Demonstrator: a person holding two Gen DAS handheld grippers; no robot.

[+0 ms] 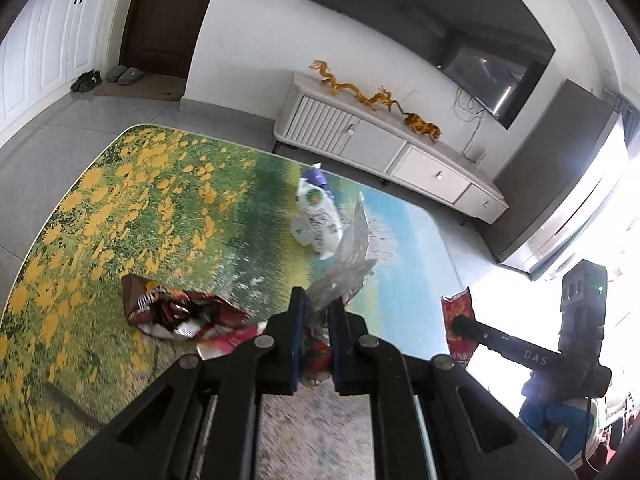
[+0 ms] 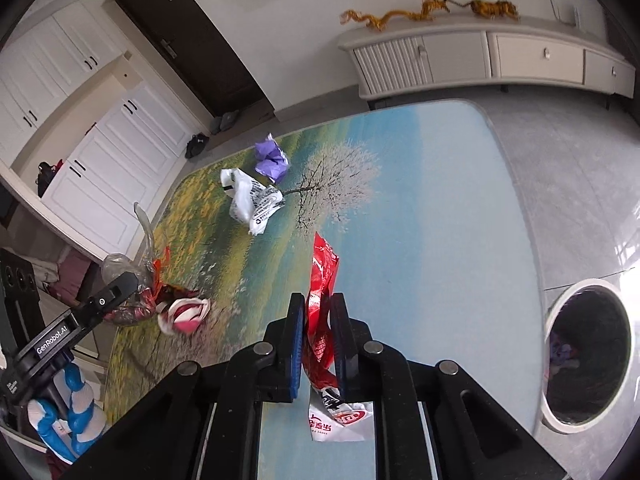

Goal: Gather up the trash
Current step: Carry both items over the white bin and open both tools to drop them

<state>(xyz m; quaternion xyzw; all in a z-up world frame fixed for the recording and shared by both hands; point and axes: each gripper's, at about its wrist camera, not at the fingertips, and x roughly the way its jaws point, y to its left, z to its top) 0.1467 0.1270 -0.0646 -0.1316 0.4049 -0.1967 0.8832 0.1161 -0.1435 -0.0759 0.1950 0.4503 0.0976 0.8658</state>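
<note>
Now both are clenched — left hand-held gripper [image 1: 316,320] on clear wrapper [image 1: 352,248], right hand-held gripper [image 2: 318,332] on red wrapper [image 2: 322,280] — I carry them steadily to the bin [image 2: 560,420], lower right.

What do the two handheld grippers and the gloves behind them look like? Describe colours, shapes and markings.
Both the left gripper and the right gripper are black with blue pads and round silver pivots. White lettering marks their bodies. The gloves are blue and white.
</note>
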